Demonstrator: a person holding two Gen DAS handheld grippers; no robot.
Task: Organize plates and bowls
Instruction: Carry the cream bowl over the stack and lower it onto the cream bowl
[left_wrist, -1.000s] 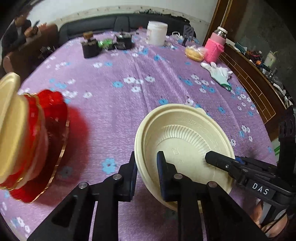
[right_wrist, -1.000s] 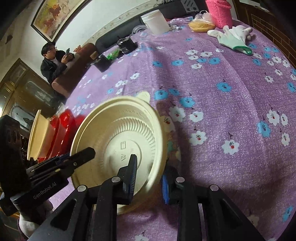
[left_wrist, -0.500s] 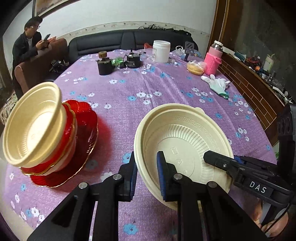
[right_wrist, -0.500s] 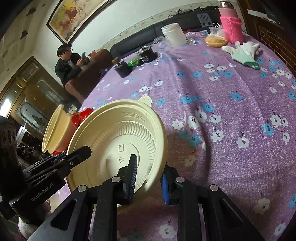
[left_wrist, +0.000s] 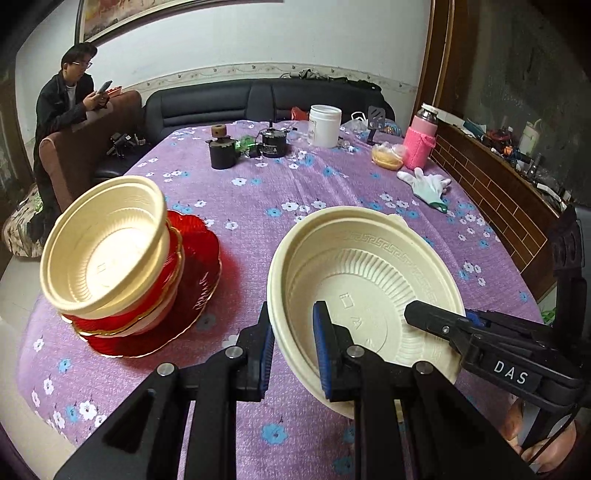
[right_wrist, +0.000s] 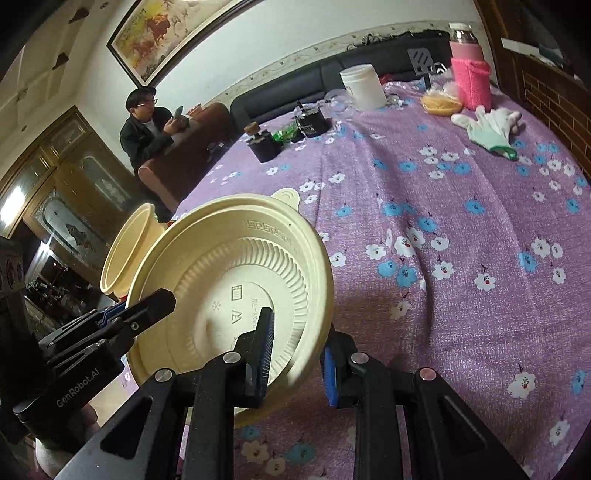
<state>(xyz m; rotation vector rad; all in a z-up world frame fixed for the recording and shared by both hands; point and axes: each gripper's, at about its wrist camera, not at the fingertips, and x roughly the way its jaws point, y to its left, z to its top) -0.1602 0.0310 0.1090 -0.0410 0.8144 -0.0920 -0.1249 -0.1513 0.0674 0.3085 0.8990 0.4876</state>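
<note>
1. The left tongs (left_wrist: 291, 347) are closed onto the near wall of a large cream bowl (left_wrist: 369, 280): one finger sits outside the rim and the other inside, with only the wall between them.
2. The right tongs (right_wrist: 297, 350) pinch the same bowl on its opposite side, one finger inside and one outside the rim. Both pairs of tongs therefore share one load.
3. The bowl is tilted, its open side turned toward the left wrist camera. It seems to be lifted off the purple flowered tabletop (left_wrist: 258, 199), though whether its lower edge touches the cloth cannot be told from either view.
4. Done so far, by the look of it: a stack (left_wrist: 110, 258) stands near the left edge of the tabletop. A red plate (left_wrist: 199, 280) is at the base, red and cream dishes are nested above it, and a smaller cream bowl (left_wrist: 103, 243) sits on top, leaning a little.
5. Left to do, in my judgement: the held bowl has not joined that stack and sits just beside it, to its right. No other loose plates or bowls show on the tabletop, so this may be the last piece.
6. A white glove (left_wrist: 428, 184), a white jar (left_wrist: 325, 125) and a pink flask (left_wrist: 421, 140) lie well apart at the far end.
</note>
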